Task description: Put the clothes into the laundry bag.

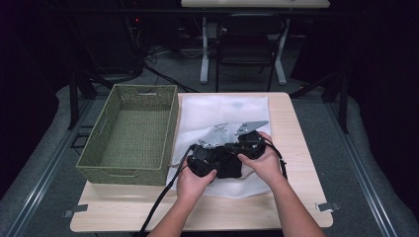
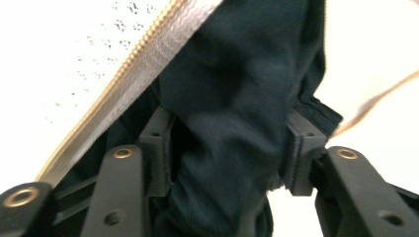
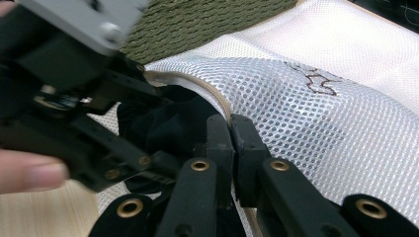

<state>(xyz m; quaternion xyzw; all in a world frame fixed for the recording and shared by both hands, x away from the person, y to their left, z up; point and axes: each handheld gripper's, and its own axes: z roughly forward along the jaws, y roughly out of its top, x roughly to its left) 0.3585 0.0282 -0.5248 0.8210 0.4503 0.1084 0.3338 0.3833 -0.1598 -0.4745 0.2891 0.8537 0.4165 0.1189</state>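
Observation:
A white mesh bag point(image 1: 225, 109) with a tan zipper lies flat in the middle of the table. At its near edge sits a bunched black cloth point(image 1: 228, 167), and both hands hold their grippers there. In the left gripper view my left gripper point(image 2: 230, 143) is shut on the black cloth point(image 2: 232, 98), which fills the gap between its pads, beside the zipper point(image 2: 148, 54). My right gripper point(image 3: 230, 126) is shut on the mesh bag's zippered rim point(image 3: 217, 101), holding it up over the dark cloth point(image 3: 168, 123). The left gripper point(image 3: 74, 98) is close on that view's left.
An empty green woven basket point(image 1: 129, 170) stands on the table's left half, touching the bag's left side. Bare wood runs along the table's front edge point(image 1: 207, 217). A chair and table legs stand on the floor beyond.

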